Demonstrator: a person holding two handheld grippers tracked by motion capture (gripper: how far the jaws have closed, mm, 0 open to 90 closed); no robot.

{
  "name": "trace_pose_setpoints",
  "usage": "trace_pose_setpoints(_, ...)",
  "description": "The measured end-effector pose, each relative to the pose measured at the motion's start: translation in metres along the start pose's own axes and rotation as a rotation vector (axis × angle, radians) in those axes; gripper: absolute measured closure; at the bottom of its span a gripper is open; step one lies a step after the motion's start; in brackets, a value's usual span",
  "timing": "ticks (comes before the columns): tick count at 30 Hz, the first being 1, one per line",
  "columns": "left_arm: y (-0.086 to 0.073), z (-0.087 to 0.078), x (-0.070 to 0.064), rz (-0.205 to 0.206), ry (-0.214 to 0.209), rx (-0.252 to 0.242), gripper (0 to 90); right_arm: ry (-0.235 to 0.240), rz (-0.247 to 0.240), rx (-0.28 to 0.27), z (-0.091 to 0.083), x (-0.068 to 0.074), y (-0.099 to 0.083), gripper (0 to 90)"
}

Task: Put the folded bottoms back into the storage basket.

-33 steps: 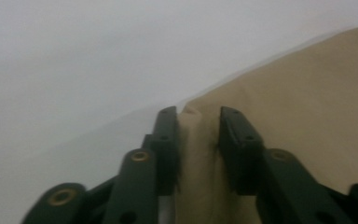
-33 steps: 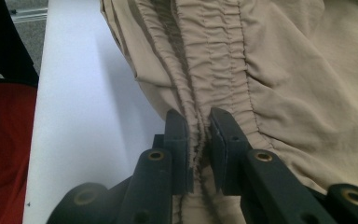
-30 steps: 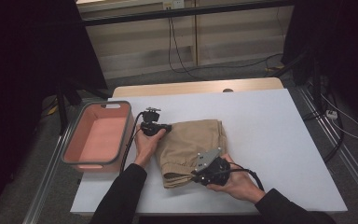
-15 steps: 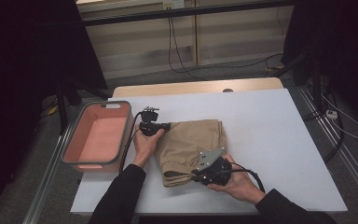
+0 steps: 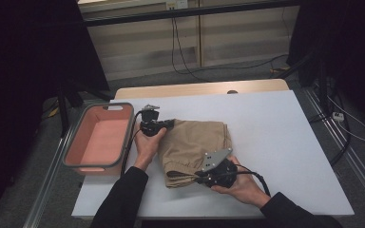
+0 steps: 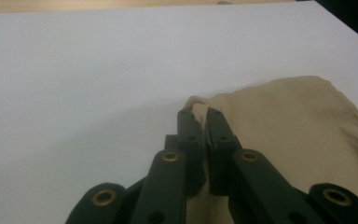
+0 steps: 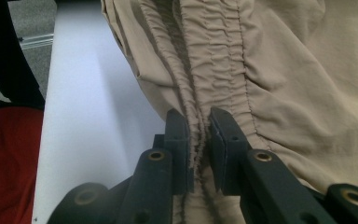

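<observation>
The tan garment (image 5: 195,145) is pinched by both nearly closed grippers, left gripper (image 6: 199,116) and right gripper (image 7: 198,128).

No text, label, brand, number or sign can be read anywhere. The tan garment (image 7: 279,70) clamped between the jaws of both grippers is plain cloth with a gathered elastic band and bears no tag or print that shows. The white desk (image 6: 74,70) beyond the jaws is blank. The pink tub (image 5: 97,142), off to the side of the left gripper's jaws, carries no marking that can be made out. The grey plate on the right gripper (image 5: 202,178) is bare apart from small holes. The wall fitting at the far top of the high view is too small to read.
</observation>
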State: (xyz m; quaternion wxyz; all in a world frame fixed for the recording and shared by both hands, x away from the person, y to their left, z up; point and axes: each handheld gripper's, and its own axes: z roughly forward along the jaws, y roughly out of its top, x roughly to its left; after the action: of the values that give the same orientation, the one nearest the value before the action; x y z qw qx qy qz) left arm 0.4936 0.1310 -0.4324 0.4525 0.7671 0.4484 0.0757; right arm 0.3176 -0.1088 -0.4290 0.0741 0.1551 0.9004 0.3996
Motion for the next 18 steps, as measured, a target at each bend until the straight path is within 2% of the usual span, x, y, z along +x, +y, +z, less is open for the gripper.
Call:
trace_pose_setpoints(3, 0.003, -0.004, -0.001, -0.007, -0.012, -0.016, 87.0, -0.004, 0.0, -0.007, -0.001, 0.0, 0.0, 78.7)
trace_pose_setpoints(9, 0.008, -0.014, -0.005, 0.027, -0.019, -0.039, 87.0, -0.006, 0.002, -0.027, -0.002, 0.001, 0.001, 78.8)
trace_pose_setpoints(12, 0.01, -0.016, -0.006, 0.025, -0.024, -0.05, 87.0, -0.004, 0.001, -0.029, -0.002, 0.0, 0.002, 78.8)
trace_pose_setpoints(13, 0.011, -0.017, -0.007, 0.021, -0.03, -0.068, 87.0, -0.004, 0.001, -0.029, -0.003, 0.0, 0.003, 78.8)
trace_pose_setpoints(16, 0.013, -0.021, -0.007, 0.038, -0.035, -0.066, 87.0, -0.003, 0.001, -0.039, -0.003, -0.001, 0.003, 78.8)
trace_pose_setpoints(18, 0.014, -0.022, -0.007, 0.036, -0.037, -0.07, 87.0, -0.002, 0.002, -0.044, -0.004, -0.001, 0.003, 78.9)
